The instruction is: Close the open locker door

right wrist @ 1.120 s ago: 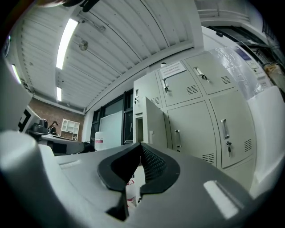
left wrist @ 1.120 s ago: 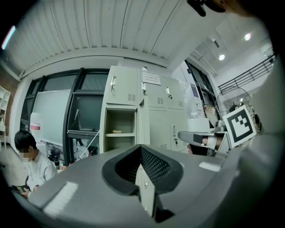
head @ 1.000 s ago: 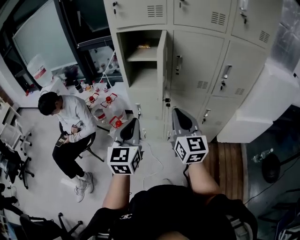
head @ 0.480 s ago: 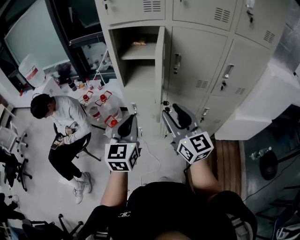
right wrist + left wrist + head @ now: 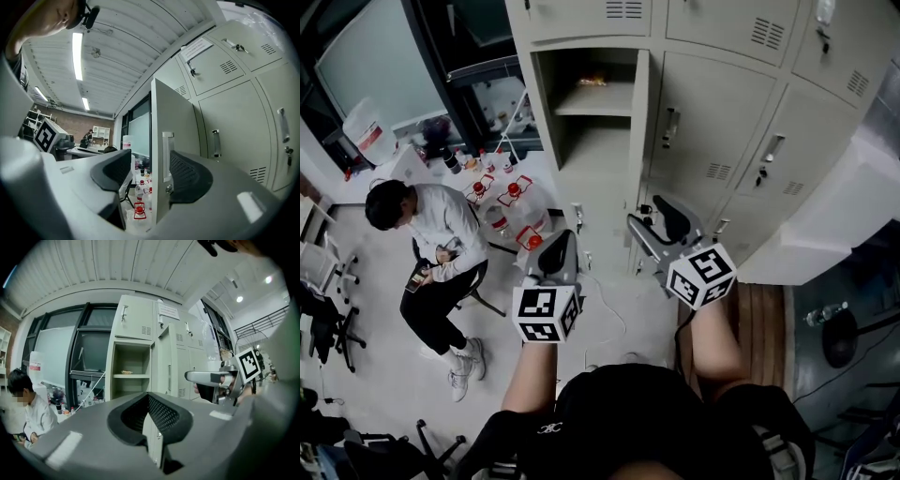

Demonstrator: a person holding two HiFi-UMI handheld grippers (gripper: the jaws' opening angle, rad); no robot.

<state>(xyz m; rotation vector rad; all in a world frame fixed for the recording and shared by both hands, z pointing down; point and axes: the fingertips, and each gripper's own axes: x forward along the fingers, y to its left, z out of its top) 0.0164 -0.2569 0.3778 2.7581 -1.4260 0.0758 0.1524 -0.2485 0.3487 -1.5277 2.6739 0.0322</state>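
The open locker [image 5: 592,141] has a shelf inside with a small item on it. Its pale door [image 5: 638,159] stands out edge-on toward me. My right gripper [image 5: 654,223] hovers low beside the door's lower part, its jaws opening wide. In the right gripper view the door [image 5: 174,136] and its handle plate [image 5: 168,154] show between the spread pads [image 5: 187,176], which press on nothing. My left gripper [image 5: 558,242] is held left of the door, below the opening, shut and empty. In the left gripper view the open locker [image 5: 131,373] lies straight ahead of the left gripper [image 5: 149,401].
Closed lockers [image 5: 727,122] fill the wall to the right. A person in white [image 5: 436,244] sits at the left, near red-capped water bottles [image 5: 511,199]. Office chairs [image 5: 328,323] stand far left. A white block [image 5: 825,220] and a wooden floor strip [image 5: 759,323] lie right.
The right gripper's jaws have gone from shut to wide open, and it has tilted and drifted slightly right. The left gripper has barely moved.
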